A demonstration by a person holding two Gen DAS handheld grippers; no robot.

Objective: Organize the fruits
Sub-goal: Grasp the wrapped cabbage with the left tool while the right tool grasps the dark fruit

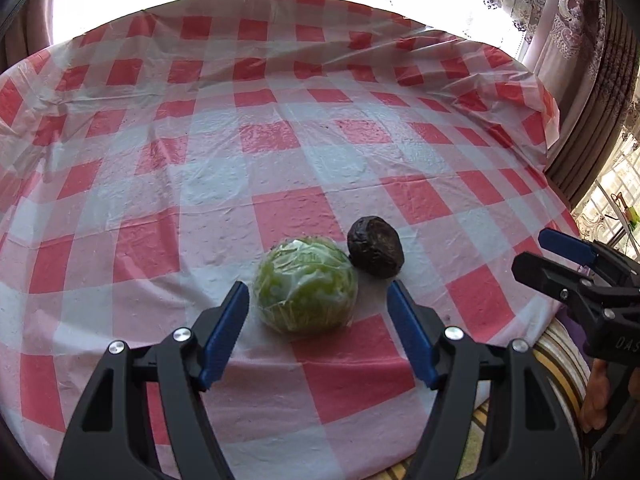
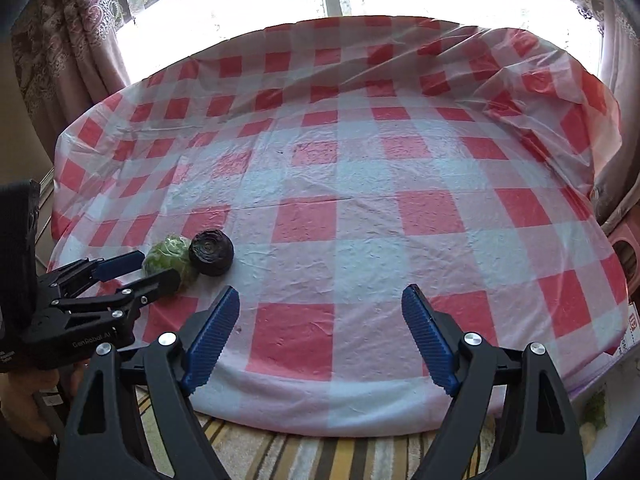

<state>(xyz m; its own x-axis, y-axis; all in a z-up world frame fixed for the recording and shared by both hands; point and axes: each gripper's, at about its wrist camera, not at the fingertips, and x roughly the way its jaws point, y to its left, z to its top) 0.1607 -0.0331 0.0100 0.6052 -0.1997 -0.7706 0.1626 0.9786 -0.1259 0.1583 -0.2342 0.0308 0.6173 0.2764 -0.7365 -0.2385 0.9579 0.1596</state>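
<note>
A green cabbage wrapped in clear film [image 1: 306,286] sits on the red-and-white checked tablecloth [image 1: 280,152]. A dark wrinkled round fruit [image 1: 376,247] lies touching its far right side. My left gripper [image 1: 318,294] is open, its blue pads on either side of the cabbage, not touching it. My right gripper [image 2: 320,300] is open and empty over the cloth near the front edge. In the right wrist view the cabbage [image 2: 170,256] and dark fruit [image 2: 211,253] lie at the left, with the left gripper [image 2: 136,268] around the cabbage. The right gripper [image 1: 552,258] shows at the right of the left wrist view.
The table's front edge [image 2: 320,420] runs close below my right gripper, with a striped rug [image 2: 320,456] under it. Curtains [image 1: 588,40] and a bright window stand behind the table. A pink stool [image 2: 626,248] stands at the right.
</note>
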